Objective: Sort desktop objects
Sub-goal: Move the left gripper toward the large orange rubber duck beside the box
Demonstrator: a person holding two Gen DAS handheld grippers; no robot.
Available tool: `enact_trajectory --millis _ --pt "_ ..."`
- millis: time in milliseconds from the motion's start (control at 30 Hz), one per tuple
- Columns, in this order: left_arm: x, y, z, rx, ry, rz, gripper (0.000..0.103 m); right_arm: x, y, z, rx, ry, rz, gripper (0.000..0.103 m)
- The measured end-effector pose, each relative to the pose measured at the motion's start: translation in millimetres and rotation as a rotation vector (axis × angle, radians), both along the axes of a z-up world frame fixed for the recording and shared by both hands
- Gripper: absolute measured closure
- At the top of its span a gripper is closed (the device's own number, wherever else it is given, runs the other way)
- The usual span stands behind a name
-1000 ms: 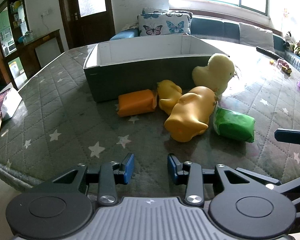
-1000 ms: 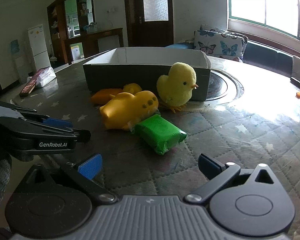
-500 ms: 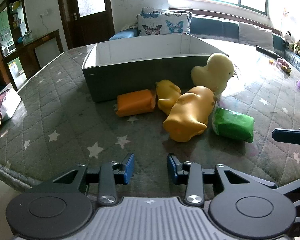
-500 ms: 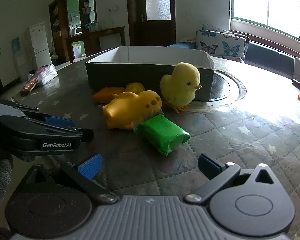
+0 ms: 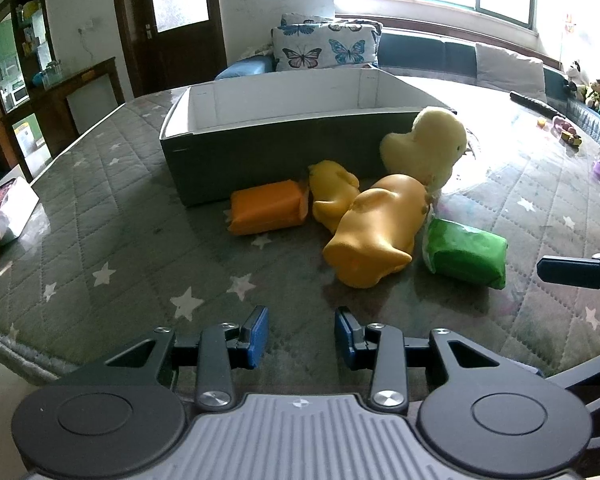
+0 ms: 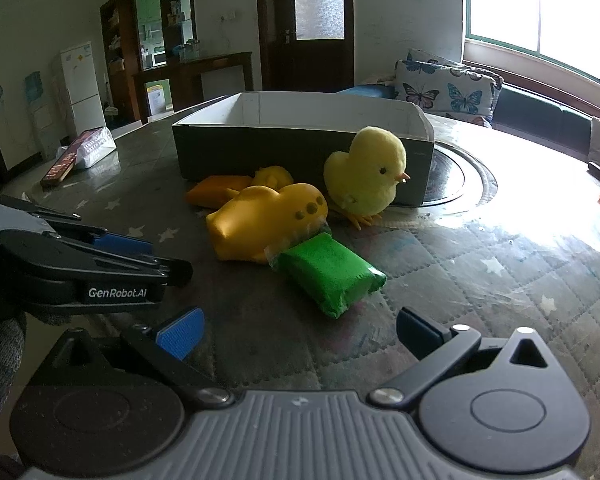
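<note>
2 spread tongs face 1 box, 3 yellow toys, 2 wrapped blocks.

Both grippers slightly nearer the green packet and toy cluster than before

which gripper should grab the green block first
Right, probably. The right gripper is open with the green block straight ahead between its fingers; from the left gripper, also open, it lies off to the right.
</note>
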State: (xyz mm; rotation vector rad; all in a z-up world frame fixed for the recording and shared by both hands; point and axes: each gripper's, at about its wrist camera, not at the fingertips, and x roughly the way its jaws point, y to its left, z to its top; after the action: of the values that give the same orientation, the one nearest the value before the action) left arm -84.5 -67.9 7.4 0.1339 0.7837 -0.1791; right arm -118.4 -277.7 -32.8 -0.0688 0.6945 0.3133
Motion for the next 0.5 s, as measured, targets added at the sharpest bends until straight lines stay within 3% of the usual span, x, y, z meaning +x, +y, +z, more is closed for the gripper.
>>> enact_trajectory --millis 500 --pt "9 6 13 -0.062 0.003 -0.025 0.064 16 3 5 0.0 -0.01 0.011 0.005"
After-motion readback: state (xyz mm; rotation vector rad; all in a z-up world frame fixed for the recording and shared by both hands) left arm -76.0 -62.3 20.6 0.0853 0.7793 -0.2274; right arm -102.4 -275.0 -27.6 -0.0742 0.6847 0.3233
